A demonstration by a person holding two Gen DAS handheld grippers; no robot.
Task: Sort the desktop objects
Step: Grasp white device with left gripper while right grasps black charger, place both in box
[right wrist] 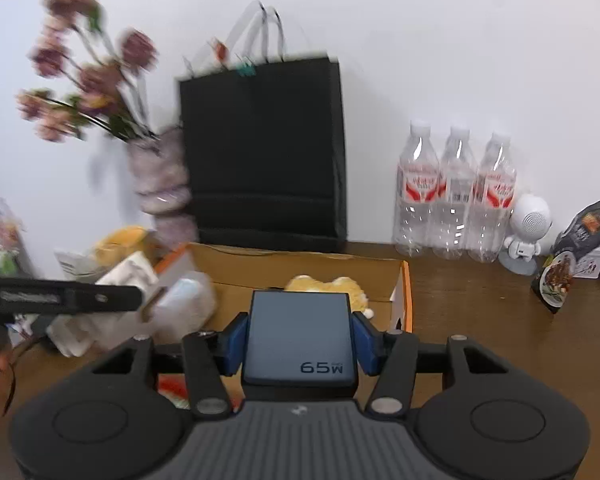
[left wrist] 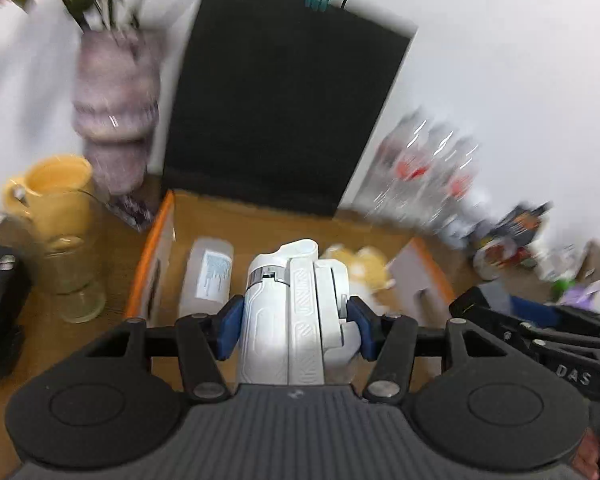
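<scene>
Left wrist view: left gripper (left wrist: 294, 326) is clamped on a white handheld device (left wrist: 296, 312) with a silver band and ribbed side panel; both blue pads (left wrist: 228, 330) press its flanks. The device hangs above the open cardboard box (left wrist: 162, 248) with orange-edged flaps. Inside the box, just left of the device, lies a translucent plastic bottle (left wrist: 208, 276) with a pale blue label; to the right lies a yellow plush toy (left wrist: 364, 266). Left of the box stand a clear stemmed glass (left wrist: 70, 264) and, behind it, a yellow mug (left wrist: 54, 188), then a mauve ribbed vase (left wrist: 116, 116) with flowers. A black paper bag (left wrist: 276, 100) stands behind the box against the wall. This view is motion-blurred; items at far right are unreadable. The right gripper's black frame (left wrist: 540, 336) shows at the right edge.

Right wrist view: right gripper (right wrist: 299, 340) is clenched on a grey-blue charger block (right wrist: 298, 336) marked "65W", pads (right wrist: 364, 340) touching both sides. The block sits over the near edge of the same cardboard box (right wrist: 404, 296), with the plush toy (right wrist: 332, 286) beyond it. On the wooden desk (right wrist: 480, 320) to the right, three water bottles (right wrist: 456, 196) stand touching in a row by the wall, a small white robot-shaped speaker (right wrist: 526, 232) just beside them, and a dark snack pouch (right wrist: 584, 232) near the right edge.
</scene>
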